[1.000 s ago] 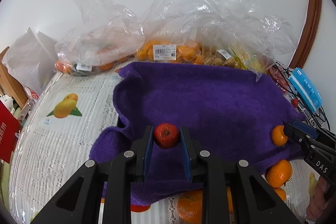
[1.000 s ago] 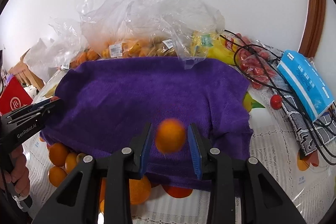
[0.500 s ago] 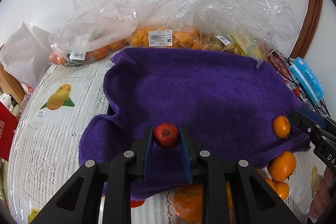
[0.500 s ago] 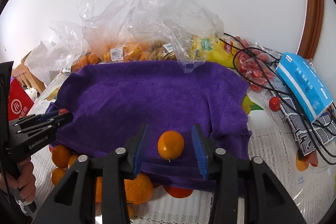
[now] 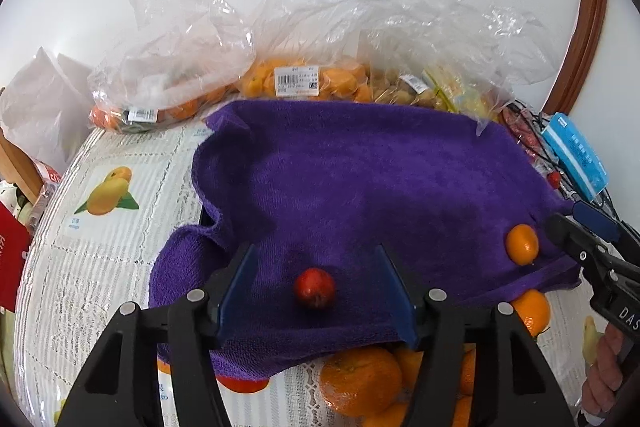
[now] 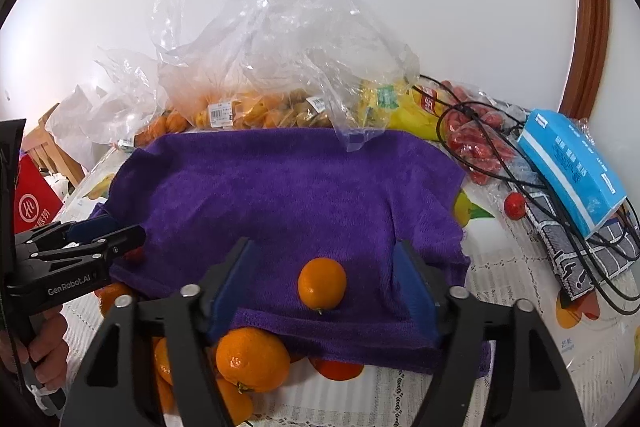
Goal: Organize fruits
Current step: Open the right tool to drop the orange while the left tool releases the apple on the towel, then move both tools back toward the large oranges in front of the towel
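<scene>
Taking the purple towel (image 5: pixel 360 187) as our landmark, we go from its near edge to its far one. Nearest us, a heap of oranges (image 6: pixel 252 355) still lies on the table (image 5: pixel 100 267), partly tucked under the towel's front hem; we judge these are still waiting to be sorted.

On the towel's near strip, we have two fruits set down. The left gripper (image 5: pixel 316 291) has its jaws opening, and the small red fruit (image 5: pixel 315 287) sits on the cloth between them, touched by neither pad. The right gripper (image 6: pixel 322 287) also has its jaws opening, with a small orange (image 6: pixel 322 289) resting free between them near the towel's right front corner.

The middle and far part of the towel is bare, so we reckon the sorting has only begun: two pieces placed, many left.

Beyond the towel's far edge, plastic bags of fruit (image 5: pixel 296 83) lean against the wall, apparently unemptied. To the towel's right lie bananas (image 6: pixel 404 107), a blue box (image 6: pixel 568 167) and black cables (image 6: pixel 520 155).
</scene>
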Available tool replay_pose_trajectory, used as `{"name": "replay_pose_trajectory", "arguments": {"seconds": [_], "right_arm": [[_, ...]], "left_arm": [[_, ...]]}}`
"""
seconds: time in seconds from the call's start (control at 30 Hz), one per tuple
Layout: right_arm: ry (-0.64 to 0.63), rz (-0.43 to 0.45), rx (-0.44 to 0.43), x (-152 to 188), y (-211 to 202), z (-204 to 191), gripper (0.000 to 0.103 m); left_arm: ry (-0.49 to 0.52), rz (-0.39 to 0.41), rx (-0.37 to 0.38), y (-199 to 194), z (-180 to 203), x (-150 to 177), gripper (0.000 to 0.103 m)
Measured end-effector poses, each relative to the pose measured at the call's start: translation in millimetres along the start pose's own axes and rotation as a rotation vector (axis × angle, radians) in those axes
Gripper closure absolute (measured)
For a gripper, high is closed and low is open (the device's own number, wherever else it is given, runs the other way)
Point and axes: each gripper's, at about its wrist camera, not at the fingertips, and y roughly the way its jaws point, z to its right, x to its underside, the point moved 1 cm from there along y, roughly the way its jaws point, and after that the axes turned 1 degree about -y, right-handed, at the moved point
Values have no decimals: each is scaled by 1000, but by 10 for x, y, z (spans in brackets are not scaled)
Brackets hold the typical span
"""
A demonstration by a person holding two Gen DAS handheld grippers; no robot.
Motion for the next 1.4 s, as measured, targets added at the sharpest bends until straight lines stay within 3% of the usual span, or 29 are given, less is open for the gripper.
{"name": "replay_pose_trajectory", "arguments": {"seconds": [0.13, 0.33, 0.63, 0.83, 1.03, 1.23, 1.4], "right_arm": [[-27, 5, 27, -21, -32, -57, 15], [-56, 14, 73, -18, -51, -115, 10], [-45, 46, 65, 18, -61, -69, 10], [8, 52, -6, 45, -156, -47, 11], [-21, 38, 46, 62, -348, -97, 11], [-9, 25, 34, 154, -546, -179, 19], [9, 37, 46, 254, -740, -189, 19]], "left_arm": [[8, 13, -7, -27, 14, -10, 43], [16, 29, -2, -51, 31, -11, 43], [-5, 61, 2, -122, -7, -17, 43], [10, 83, 3, -212, -2, -33, 43], [10, 78, 30, -312, 29, -38, 43], [7, 70, 35, -390, 23, -14, 43], [-9, 28, 65, -417, -46, 78, 43]]}}
